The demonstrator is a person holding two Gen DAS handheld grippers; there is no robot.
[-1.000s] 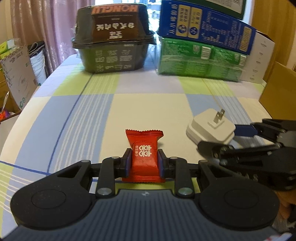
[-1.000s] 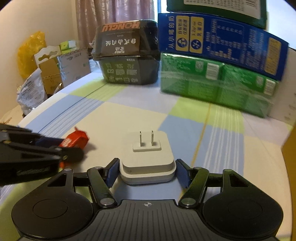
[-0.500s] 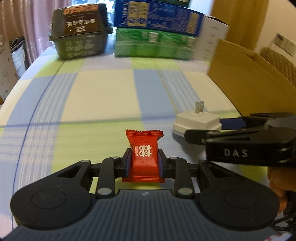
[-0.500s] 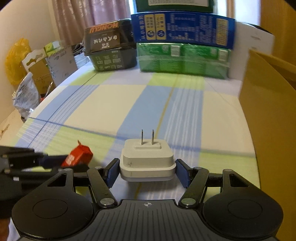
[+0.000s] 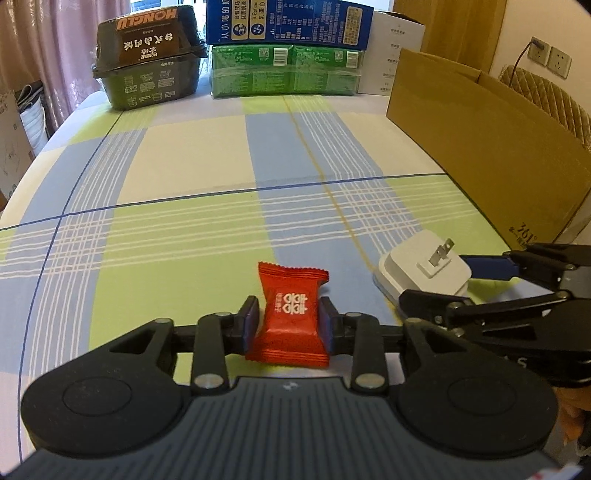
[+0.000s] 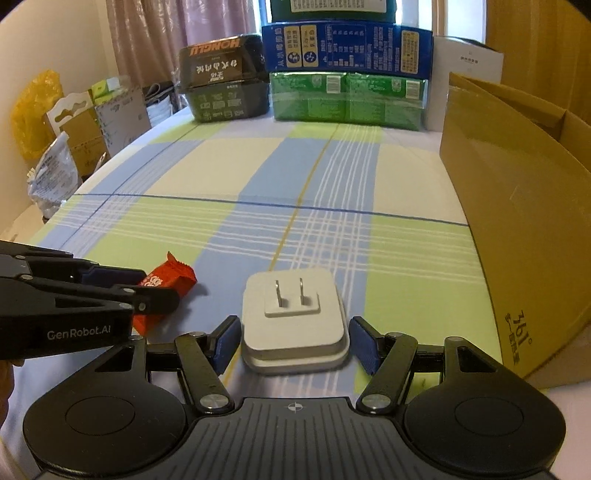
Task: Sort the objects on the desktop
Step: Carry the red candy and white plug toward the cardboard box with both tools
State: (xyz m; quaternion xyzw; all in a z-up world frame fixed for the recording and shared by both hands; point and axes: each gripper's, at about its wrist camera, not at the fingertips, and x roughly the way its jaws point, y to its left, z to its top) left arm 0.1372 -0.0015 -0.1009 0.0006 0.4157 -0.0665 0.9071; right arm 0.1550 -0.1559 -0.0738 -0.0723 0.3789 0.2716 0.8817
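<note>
A red candy packet (image 5: 291,317) lies tilted on the checked tablecloth between the fingers of my left gripper (image 5: 289,322). The jaws are slightly open, with a thin gap at the left pad (image 5: 249,321). The right wrist view shows that gripper (image 6: 159,291) coming in from the left around the candy (image 6: 173,278). A white plug charger (image 6: 295,317), prongs up, rests on the cloth with my right gripper (image 6: 295,341) shut on its sides. In the left wrist view the charger (image 5: 421,269) and right gripper (image 5: 454,284) are at the right.
An open cardboard box (image 6: 517,206) stands along the right edge, close to the charger. At the far end sit a dark food container (image 5: 147,62), green packs (image 5: 284,74), a blue carton (image 5: 288,22) and a white box (image 5: 395,51). Bags and cartons (image 6: 74,129) crowd the floor at left.
Both grippers have drawn back to the near end of the table and come down onto the cloth. The left fingers have eased apart and the candy has tipped sideways.
</note>
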